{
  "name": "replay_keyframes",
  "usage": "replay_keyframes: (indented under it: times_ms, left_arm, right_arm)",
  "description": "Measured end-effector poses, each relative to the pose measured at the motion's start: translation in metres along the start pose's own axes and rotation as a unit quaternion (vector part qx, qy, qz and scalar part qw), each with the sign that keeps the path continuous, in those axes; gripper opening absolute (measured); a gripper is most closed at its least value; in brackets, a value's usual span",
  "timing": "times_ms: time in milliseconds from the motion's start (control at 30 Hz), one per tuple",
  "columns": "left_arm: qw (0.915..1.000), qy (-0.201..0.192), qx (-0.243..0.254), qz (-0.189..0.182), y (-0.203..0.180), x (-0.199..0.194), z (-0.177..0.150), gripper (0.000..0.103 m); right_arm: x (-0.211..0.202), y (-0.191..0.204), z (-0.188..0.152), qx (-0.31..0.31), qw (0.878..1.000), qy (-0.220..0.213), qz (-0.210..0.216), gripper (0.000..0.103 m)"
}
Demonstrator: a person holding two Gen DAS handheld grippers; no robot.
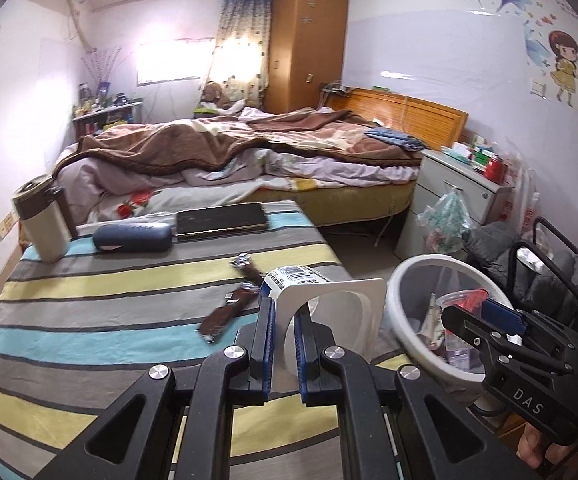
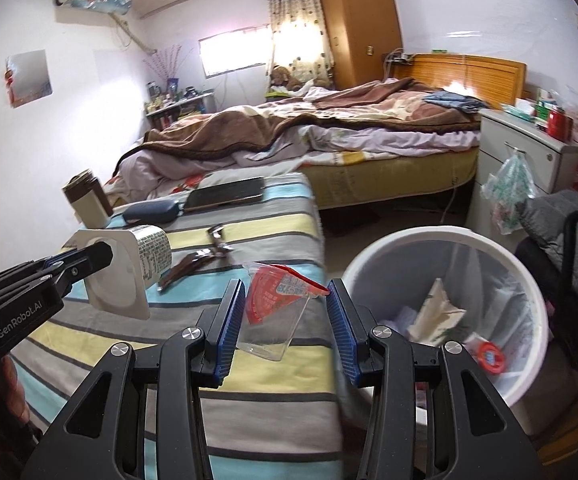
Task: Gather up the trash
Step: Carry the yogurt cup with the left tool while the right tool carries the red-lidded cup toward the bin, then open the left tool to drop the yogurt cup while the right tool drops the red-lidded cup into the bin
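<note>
In the left wrist view, the left gripper (image 1: 285, 344) has its fingers (image 1: 265, 344) closed nearly together, pinching the flat rim of a white plastic cup (image 1: 329, 300) over the striped counter (image 1: 89, 320). A brown wrapper (image 1: 229, 312) lies just left of it, the white trash bin (image 1: 399, 304) to the right.

In the right wrist view, the right gripper (image 2: 285, 320) stands about half open, its fingers (image 2: 231, 320) clamping a clear cup with a red lid (image 2: 277, 312) near the bin (image 2: 529, 304).
</note>
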State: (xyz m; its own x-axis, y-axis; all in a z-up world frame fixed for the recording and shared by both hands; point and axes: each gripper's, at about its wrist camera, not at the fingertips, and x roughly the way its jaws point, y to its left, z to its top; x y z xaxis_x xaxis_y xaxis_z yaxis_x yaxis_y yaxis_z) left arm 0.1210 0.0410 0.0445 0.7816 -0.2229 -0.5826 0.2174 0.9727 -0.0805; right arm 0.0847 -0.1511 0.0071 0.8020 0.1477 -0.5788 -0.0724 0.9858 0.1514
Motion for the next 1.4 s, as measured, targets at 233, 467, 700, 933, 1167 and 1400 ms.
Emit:
replay_keyframes:
  times_ms: [233,467,700,933,1167,1400]
  left_arm:
    - [0.9994,0.006,0.021,-0.027,-0.040,0.015,0.004,0.009]
    - [0.9972,0.018,0.042,-0.059,-0.081,0.033,0.006,0.009]
    - [0.9940,0.035,0.056,-0.087,-0.117,0.058,0.006,0.009]
    - [0.9910,0.058,0.068,-0.100,-0.140,0.083,0.000,0.009]
    - [0.9893,0.071,0.076,-0.102,-0.153,0.099,-0.007,0.009]
    - [0.9884,0.076,0.073,-0.109,-0.154,0.104,-0.008,0.010]
  right_arm:
    - [-0.005,-0.030,0.000,0.020,0.999,-0.006,-0.024,0.045]
    - [-0.012,-0.060,-0.003,0.040,0.998,-0.008,-0.051,0.045]
    - [-0.008,-0.090,-0.006,0.064,0.995,0.007,-0.076,0.045]
    - [-0.001,-0.110,-0.011,0.070,0.992,0.028,-0.099,0.045]
    - [0.010,-0.122,-0.014,0.059,0.990,0.054,-0.116,0.045]
    - [0.014,-0.130,-0.015,0.061,0.988,0.067,-0.125,0.045]
